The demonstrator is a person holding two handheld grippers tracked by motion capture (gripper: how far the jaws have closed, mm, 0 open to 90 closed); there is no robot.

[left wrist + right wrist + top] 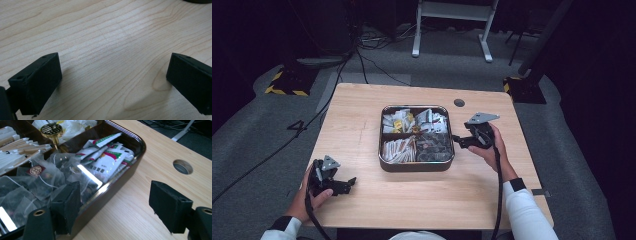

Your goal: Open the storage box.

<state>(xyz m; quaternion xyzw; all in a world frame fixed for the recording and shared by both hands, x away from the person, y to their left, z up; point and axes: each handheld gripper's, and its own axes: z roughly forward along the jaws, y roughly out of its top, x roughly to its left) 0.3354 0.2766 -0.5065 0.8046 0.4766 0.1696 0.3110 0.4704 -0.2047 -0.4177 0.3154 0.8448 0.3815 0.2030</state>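
Observation:
A dark square tray with four compartments sits in the middle of the wooden table. It holds clear tea bags, white sachets with red and green print and paper sticks. My right gripper hovers at the tray's right rim, open, with nothing between its jaws; in the right gripper view one jaw stands over the tea bags and the other over bare wood. My left gripper rests near the table's front left, open and empty, over bare wood.
A round cable hole lies in the table behind the tray's right corner. A brass knob stands at the tray's centre divider. Cables and a white desk frame are on the floor beyond the table.

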